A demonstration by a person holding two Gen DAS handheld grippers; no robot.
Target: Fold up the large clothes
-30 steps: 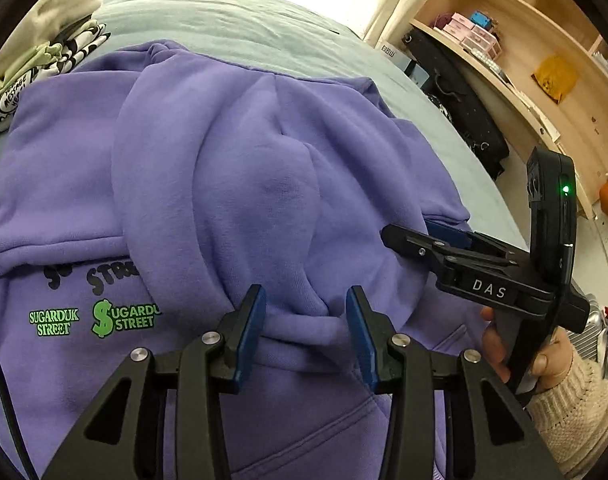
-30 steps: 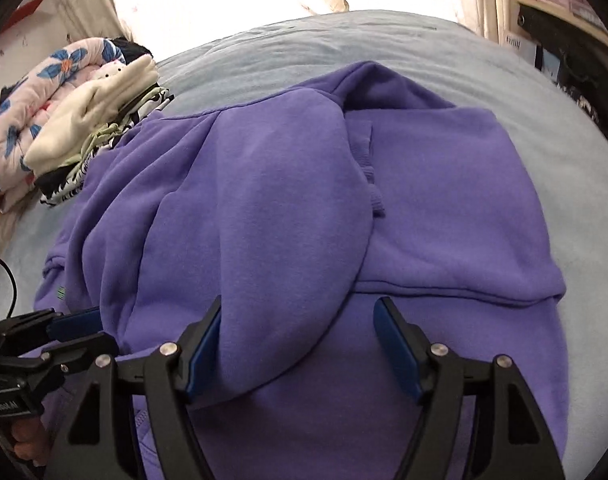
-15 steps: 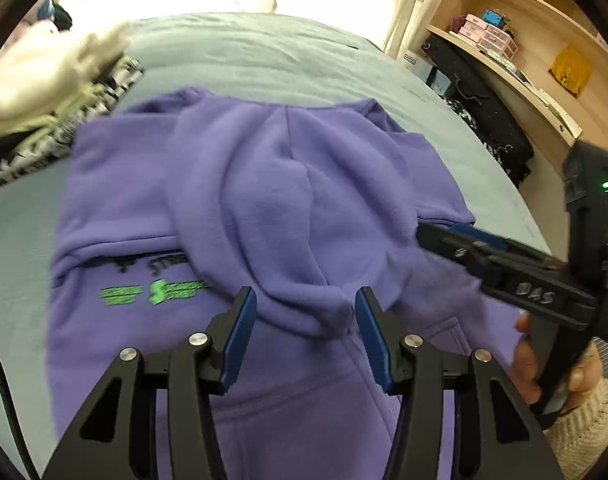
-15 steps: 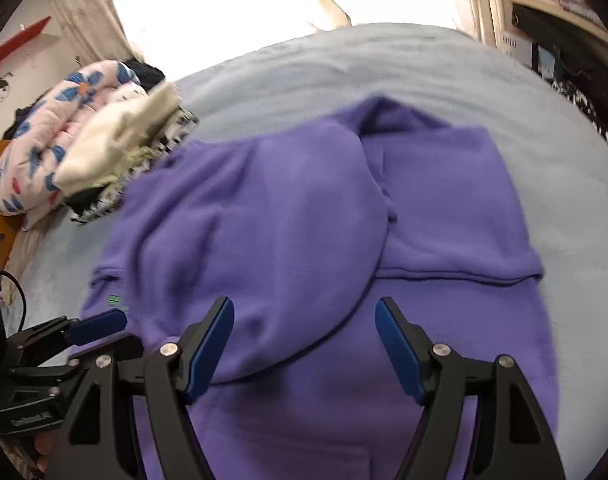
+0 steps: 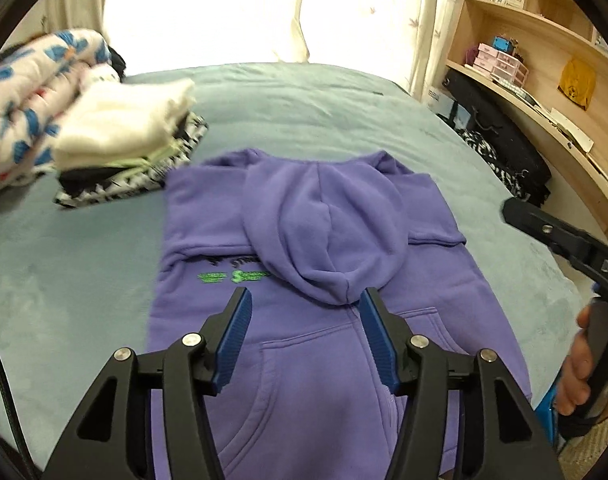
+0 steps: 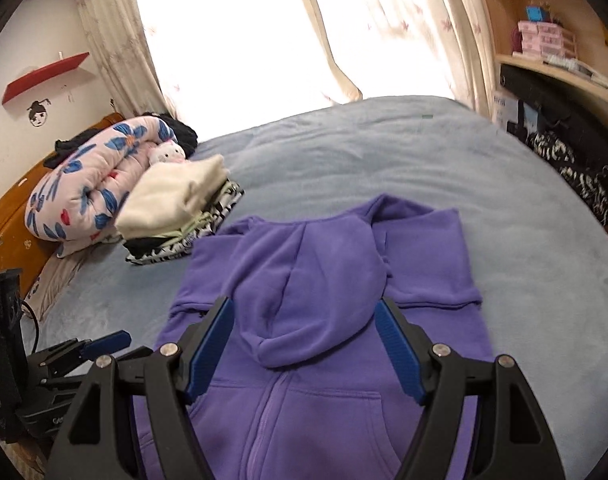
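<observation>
A purple zip hoodie (image 5: 316, 248) (image 6: 324, 292) lies flat on the grey-blue bed, sleeves folded in and hood (image 5: 324, 232) laid down over the chest, half covering green lettering (image 5: 233, 276). My left gripper (image 5: 304, 328) hovers above the hoodie's lower front, its jaws opening, nothing between them. My right gripper (image 6: 304, 344) hangs above the hoodie too, open and empty. Each gripper shows at the edge of the other's view: the right (image 5: 564, 240) held by a hand, the left (image 6: 83, 350).
A stack of folded clothes (image 5: 123, 132) (image 6: 175, 200) sits at the hoodie's far left, beside a rolled floral quilt (image 6: 91, 184). A wooden headboard (image 6: 7, 224) lies left. Shelves (image 5: 544, 60) and black bags (image 5: 500, 136) line the right. The bed (image 5: 324, 104) stretches toward curtains.
Both grippers have risen and drawn back from the hoodie, so the whole garment and the clothes stack now show. The left jaws have let go of the hood's edge and widened.
</observation>
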